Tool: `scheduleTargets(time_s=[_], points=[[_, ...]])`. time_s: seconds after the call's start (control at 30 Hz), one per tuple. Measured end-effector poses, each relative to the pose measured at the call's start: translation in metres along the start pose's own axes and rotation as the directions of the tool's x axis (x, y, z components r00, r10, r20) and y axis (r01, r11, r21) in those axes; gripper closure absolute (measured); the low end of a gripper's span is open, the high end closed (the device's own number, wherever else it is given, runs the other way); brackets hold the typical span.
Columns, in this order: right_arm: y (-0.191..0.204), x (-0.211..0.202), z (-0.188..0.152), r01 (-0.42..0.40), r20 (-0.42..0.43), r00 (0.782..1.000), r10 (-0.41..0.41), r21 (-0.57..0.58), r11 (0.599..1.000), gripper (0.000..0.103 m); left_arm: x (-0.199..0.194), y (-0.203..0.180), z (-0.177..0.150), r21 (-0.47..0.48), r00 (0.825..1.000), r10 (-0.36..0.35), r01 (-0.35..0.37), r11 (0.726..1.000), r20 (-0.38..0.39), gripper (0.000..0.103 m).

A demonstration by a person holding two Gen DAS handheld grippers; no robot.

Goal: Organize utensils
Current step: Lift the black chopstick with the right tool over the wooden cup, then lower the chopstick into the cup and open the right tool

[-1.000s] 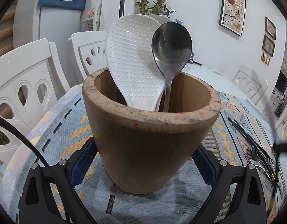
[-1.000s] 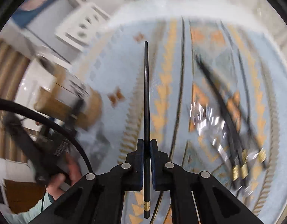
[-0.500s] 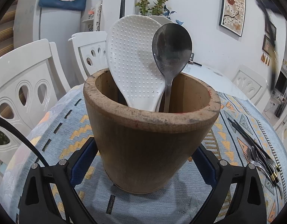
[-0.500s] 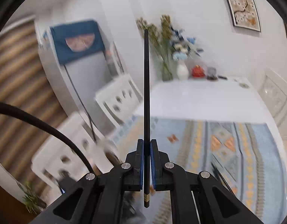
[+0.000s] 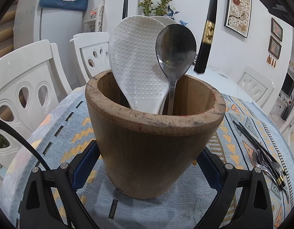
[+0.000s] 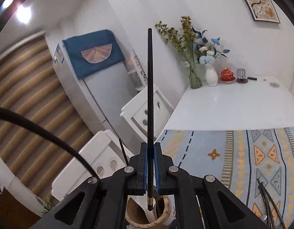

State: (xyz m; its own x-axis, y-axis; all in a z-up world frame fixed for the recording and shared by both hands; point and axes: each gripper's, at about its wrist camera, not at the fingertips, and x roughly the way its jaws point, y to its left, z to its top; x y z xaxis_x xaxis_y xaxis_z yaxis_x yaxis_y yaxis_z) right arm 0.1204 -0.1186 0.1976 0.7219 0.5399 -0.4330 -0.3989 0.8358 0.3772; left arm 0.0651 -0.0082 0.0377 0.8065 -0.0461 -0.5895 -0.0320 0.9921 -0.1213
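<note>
Right gripper (image 6: 150, 168) has swung up off the tabletop (image 6: 214, 148), fingers pinching a chopstick (image 6: 150, 99) now hanging above the holder (image 5: 156, 126); left gripper (image 5: 147, 164) fingers clasp that holder; drop-in looks next.

We logged: holder (image 5: 154, 148) matt rough wood | spoon (image 5: 175, 47) dulled metal | paddle (image 5: 137, 61) glossy dimpled plastic | tablecloth (image 5: 70, 133) woven cloth.

Bright even indoor light; ceiling lamp (image 6: 22, 14) glare; fisheye-warped edges.
</note>
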Motion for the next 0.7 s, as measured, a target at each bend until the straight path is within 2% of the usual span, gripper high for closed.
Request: scheduleTargets(time_s=[0.3, 0.53, 0.63, 0.7], points=[[0.009, 0.006, -0.014, 0.017, -0.041, 0.999, -0.020, -0.074, 0.997, 0.097, 0.000, 0.000, 0.000, -0.001, 1.000, 0.001, -0.001, 1.000, 0.001, 0.006], [0.002, 0.018, -0.018, 0.002, -0.212, 0.977, -0.013, -0.052, 0.999, 0.093, 0.000, 0.000, 0.000, 0.000, 1.000, 0.002, -0.002, 1.000, 0.002, 0.006], [0.001, 0.008, -0.016, -0.004, -0.201, 0.980, -0.006, -0.049, 0.999, 0.091, 0.000, 0.000, 0.000, 0.000, 1.000, 0.003, -0.003, 1.000, 0.003, 0.006], [-0.001, -0.001, -0.014, -0.002, -0.184, 0.983, -0.007, -0.046, 0.999, 0.085, 0.000, 0.000, 0.000, 0.001, 1.000, 0.002, -0.002, 1.000, 0.003, 0.006]])
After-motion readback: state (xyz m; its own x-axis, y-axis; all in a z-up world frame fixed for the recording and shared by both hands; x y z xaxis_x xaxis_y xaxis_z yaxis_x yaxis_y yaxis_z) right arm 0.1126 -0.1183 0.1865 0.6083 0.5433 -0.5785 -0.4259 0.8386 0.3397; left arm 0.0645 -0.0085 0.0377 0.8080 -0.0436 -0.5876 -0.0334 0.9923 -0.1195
